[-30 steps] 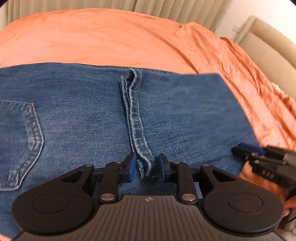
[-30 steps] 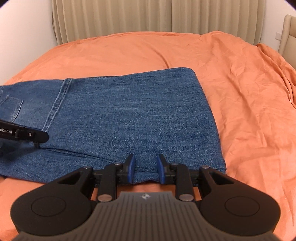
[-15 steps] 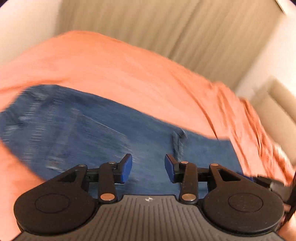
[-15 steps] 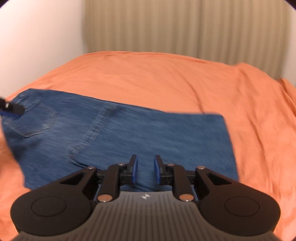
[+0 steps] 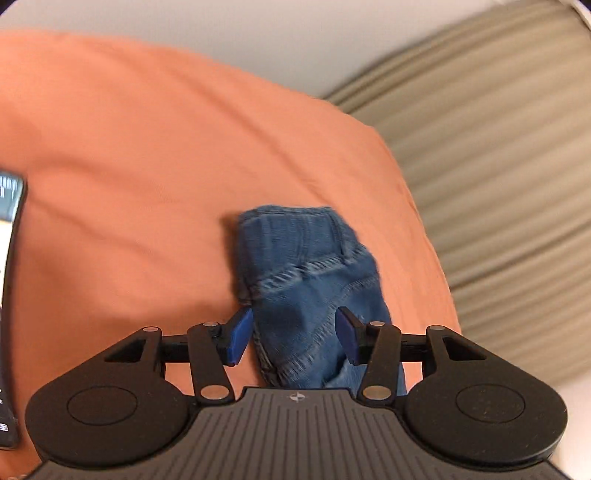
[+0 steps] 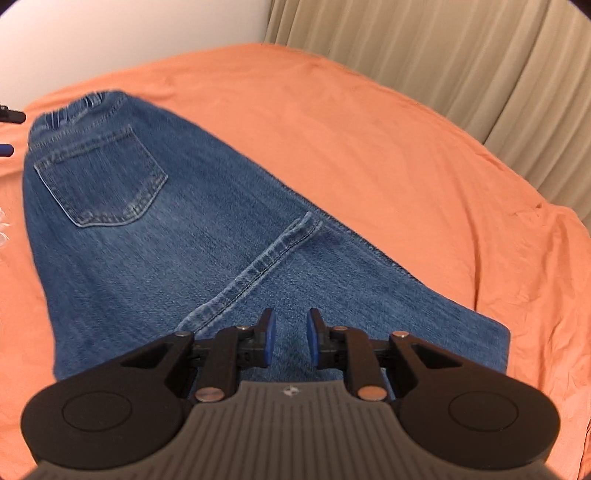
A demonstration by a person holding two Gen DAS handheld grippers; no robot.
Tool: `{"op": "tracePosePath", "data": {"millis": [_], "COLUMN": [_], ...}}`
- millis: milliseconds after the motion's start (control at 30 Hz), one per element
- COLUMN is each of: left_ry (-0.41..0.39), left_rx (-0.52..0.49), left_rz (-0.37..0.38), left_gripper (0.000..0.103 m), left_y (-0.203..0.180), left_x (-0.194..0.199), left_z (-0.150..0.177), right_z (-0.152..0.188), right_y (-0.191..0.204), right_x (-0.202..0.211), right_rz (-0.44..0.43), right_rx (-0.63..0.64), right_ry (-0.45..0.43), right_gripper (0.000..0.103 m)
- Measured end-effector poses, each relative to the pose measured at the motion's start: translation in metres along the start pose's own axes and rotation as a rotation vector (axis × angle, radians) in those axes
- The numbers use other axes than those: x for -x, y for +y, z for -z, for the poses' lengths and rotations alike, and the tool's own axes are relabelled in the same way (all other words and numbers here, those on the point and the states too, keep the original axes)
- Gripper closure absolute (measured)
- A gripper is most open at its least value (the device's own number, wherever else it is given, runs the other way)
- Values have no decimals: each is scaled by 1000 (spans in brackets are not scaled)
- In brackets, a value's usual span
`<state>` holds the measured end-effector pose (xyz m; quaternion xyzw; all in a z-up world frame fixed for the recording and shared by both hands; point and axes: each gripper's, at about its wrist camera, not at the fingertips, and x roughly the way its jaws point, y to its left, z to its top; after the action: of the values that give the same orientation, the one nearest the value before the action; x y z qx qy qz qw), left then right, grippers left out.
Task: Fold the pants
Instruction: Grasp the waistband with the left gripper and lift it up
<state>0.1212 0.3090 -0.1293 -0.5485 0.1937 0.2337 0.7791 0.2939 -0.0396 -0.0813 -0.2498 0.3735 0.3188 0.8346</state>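
Blue jeans (image 6: pixel 192 236) lie flat on the orange bed cover (image 6: pixel 369 129), with the back pocket (image 6: pixel 103 181) up and the waistband (image 6: pixel 77 105) at the far left. My right gripper (image 6: pixel 291 339) hovers over the near leg part. Its jaws are closing to a narrow gap and nothing is pinched between them. My left gripper (image 5: pixel 294 339) sits at the waistband end of the jeans (image 5: pixel 306 280). Its jaws are opening and the denim shows between the pads without being pressed. The left gripper (image 6: pixel 6 133) is also at the left edge of the right wrist view.
Beige curtains (image 6: pixel 461 55) and a white wall (image 5: pixel 258 33) stand behind the bed. A dark flat device (image 5: pixel 9 258) lies at the left edge of the left wrist view. Bare orange cover (image 5: pixel 129 166) stretches left of and beyond the jeans.
My left gripper let go of the seam fold, widened its jaws and swung over to the waistband end. My right gripper narrowed its jaws, rose and rolled, so the jeans lie diagonally in its view.
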Motion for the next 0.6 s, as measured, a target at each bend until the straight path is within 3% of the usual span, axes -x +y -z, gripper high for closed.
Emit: {"op": "tracePosePath", "data": {"millis": [167, 433, 600], "left_ry": [-1, -18, -29], "left_rx": [143, 161, 124], "left_rz": [-13, -28, -26], "left_gripper": [47, 47, 47], "left_y": [13, 18, 18], "left_x": [-29, -66, -70], "left_z": [-5, -11, -14], "right_z": [-13, -39, -44], "right_y": [4, 12, 15], "right_x": [-23, -67, -99], "right_rz": [-32, -20, -21], "right_rx": [28, 132, 162], "right_ry": [32, 83, 166], "right_gripper": [94, 94, 103]}}
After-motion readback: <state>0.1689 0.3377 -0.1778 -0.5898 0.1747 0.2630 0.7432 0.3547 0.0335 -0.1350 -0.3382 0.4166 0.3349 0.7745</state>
